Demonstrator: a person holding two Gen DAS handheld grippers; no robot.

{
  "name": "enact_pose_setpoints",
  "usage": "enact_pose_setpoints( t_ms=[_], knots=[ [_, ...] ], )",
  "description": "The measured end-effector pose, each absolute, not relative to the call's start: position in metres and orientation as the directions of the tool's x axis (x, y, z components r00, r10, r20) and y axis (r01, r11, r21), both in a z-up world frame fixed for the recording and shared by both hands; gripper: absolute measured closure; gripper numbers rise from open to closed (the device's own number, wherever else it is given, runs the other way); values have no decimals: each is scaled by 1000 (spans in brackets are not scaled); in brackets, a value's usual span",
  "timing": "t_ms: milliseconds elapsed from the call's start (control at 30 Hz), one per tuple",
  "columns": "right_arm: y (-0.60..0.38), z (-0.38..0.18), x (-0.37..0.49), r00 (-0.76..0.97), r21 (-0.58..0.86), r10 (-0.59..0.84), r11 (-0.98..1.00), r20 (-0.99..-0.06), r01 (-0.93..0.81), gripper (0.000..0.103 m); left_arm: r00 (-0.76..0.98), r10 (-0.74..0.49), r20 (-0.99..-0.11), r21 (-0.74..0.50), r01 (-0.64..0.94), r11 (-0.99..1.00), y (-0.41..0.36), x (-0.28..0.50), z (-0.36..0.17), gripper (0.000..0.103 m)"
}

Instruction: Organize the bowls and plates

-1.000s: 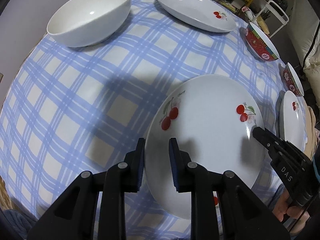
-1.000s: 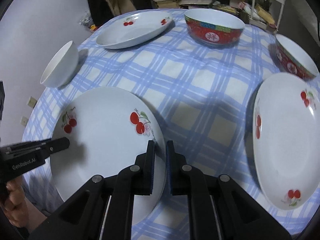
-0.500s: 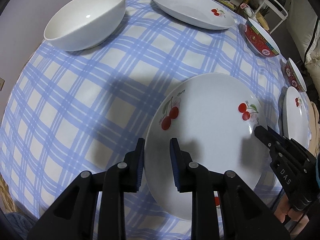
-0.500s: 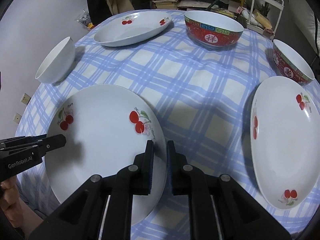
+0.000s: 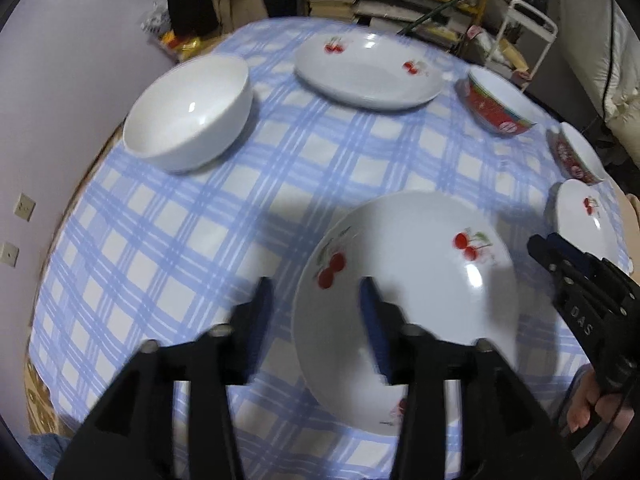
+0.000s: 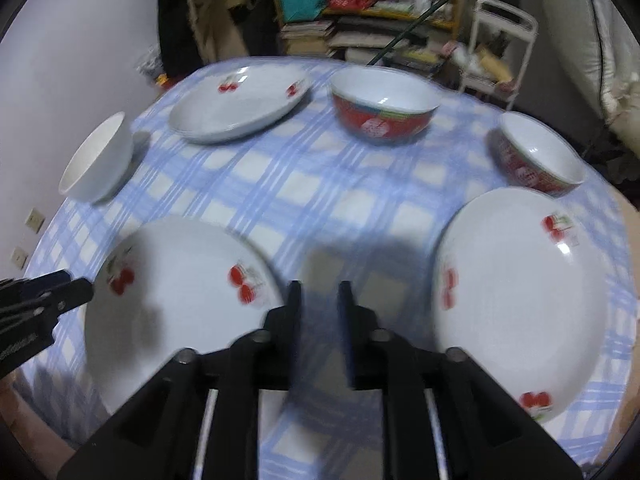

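A white cherry-print plate (image 5: 404, 280) lies flat on the checked tablecloth (image 5: 192, 240) near the front edge. My left gripper (image 5: 315, 286) hovers over the plate's left rim. Its jaws are opening, and the pads stand clear on either side of the rim. My right gripper (image 6: 318, 288) sits just right of the same plate (image 6: 172, 304), its jaws also opening with only cloth showing between them. Each gripper's tip appears in the other's view: the right gripper (image 5: 538, 246) and the left gripper (image 6: 80, 292).
A plain white bowl (image 5: 188, 112) sits at the back left and a second cherry plate (image 5: 368, 76) at the back. A large red bowl (image 6: 384, 112), a small red bowl (image 6: 536, 152) and a third cherry plate (image 6: 520, 292) fill the right side. Shelves and clutter stand behind the table.
Both grippers were shut on the near plate's rim, left and right. Both have since let go, opened and lifted away, and the plate rests on the cloth.
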State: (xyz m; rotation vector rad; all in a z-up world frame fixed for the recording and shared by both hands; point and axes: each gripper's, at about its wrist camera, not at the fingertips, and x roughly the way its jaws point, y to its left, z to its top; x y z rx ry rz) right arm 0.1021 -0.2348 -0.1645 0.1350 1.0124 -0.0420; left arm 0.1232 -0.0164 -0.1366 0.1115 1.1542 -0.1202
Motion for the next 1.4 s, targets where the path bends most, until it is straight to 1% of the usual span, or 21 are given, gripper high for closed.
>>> enact_pose_setpoints(
  t_ms=[33,67,167,233,300,333,367,500,600,700,800,1033,1133,1267,1400],
  knots=[
    [-240,-162,101,540,88,7,988,-842,124,52,425,-37,-904,39,170,985,-21,120,-131,50],
    [-245,-160,100,547,87,-8,985,-837,148,46,441,-31,-897,55,182,982,-25,118,-128,48],
    [-266,-151,99,565,131,-14,968,-825,215,37,469,-18,-883,99,223,970,-39,117,-120,37],
    [-277,-145,99,570,136,-29,960,-821,244,24,482,-23,-876,108,244,964,-50,114,-115,33],
    [-289,-136,97,583,137,-51,952,-811,275,18,492,-16,-871,126,254,959,-58,112,-112,25],
    [-296,-131,95,590,141,-59,948,-805,287,14,498,-13,-867,137,262,955,-64,111,-110,23],
    [-302,-126,95,594,144,-62,945,-802,293,12,503,-10,-864,145,268,952,-69,111,-108,22],
    [-326,-105,93,607,143,-78,941,-791,307,11,500,-23,-866,149,301,942,-89,110,-102,21],
    [-341,-94,89,614,108,-111,945,-781,308,10,498,-46,-866,136,323,937,-104,110,-96,21],
    [-357,-87,85,610,102,-114,946,-784,308,10,495,-77,-865,116,347,931,-123,112,-89,21],
    [-373,-87,80,591,69,-138,947,-795,313,10,510,-77,-857,135,366,921,-144,112,-87,21],
    [-416,-102,67,542,62,-148,935,-827,350,10,482,-93,-871,135,417,899,-187,116,-101,21],
    [-434,-111,63,532,105,-122,920,-838,377,10,467,-99,-879,121,420,899,-201,119,-109,21],
    [-447,-123,63,498,98,-113,921,-860,378,10,442,-106,-891,101,420,902,-215,123,-121,21],
    [-453,-138,63,461,88,-101,925,-882,370,10,426,-155,-891,55,440,897,-226,124,-131,21]
  ],
)
